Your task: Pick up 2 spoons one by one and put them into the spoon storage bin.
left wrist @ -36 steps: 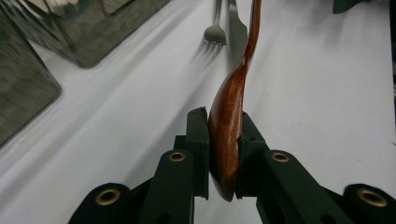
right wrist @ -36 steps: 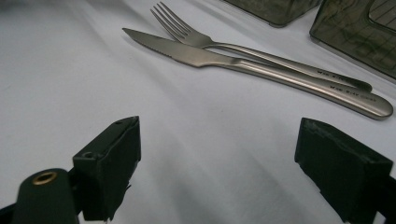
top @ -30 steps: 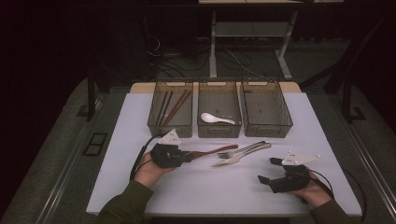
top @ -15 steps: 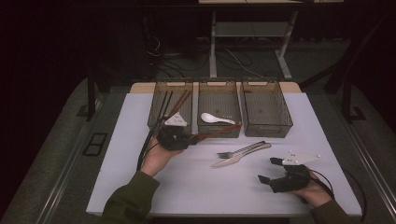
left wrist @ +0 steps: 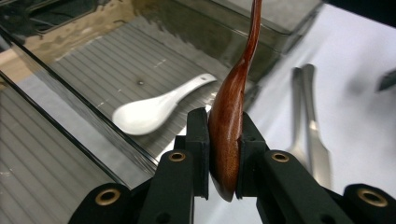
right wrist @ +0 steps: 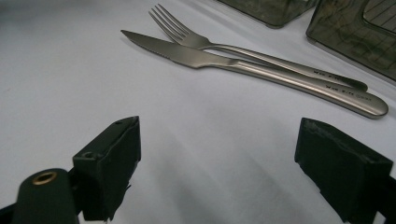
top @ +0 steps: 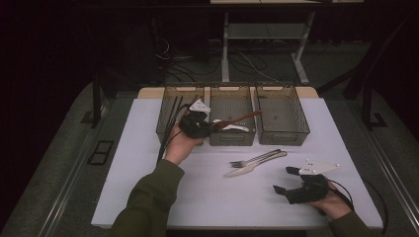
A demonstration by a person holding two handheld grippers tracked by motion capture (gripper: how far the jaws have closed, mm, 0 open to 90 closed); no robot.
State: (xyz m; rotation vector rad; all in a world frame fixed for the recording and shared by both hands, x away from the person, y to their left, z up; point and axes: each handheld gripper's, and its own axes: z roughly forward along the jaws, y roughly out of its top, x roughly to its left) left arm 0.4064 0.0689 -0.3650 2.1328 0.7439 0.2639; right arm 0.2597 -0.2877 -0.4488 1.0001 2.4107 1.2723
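Left gripper (top: 210, 128) is clamped on the bowl of a dark reddish-brown wooden spoon (left wrist: 229, 109), pads on both faces of the bowl, handle running straight out ahead of the jaws. An edge-on grip like that keeps the spoon from rolling (my read).

Just below and ahead of the claw: the middle smoky translucent plastic bin (top: 231, 139), with a white ceramic soup spoon (left wrist: 154, 107) lying flat on its ribbed floor. Looks like spoons are being sorted here, so the wooden one probably goes in beside it. It hangs over that bin, not yet down.

To the claw's side, the left bin (top: 165, 116) holds dark chopsticks (top: 174, 116); beyond the handle tip, the right bin (top: 281, 136).

Further out on the white tabletop (top: 148, 187): a stainless steel fork (right wrist: 243, 46) and stainless steel table knife (right wrist: 261, 70), touching, side by side, waiting their turn.

Right gripper (top: 287, 179) rests near them, jaws spread wide with nothing between them, pointed at the pair (likely next pick).
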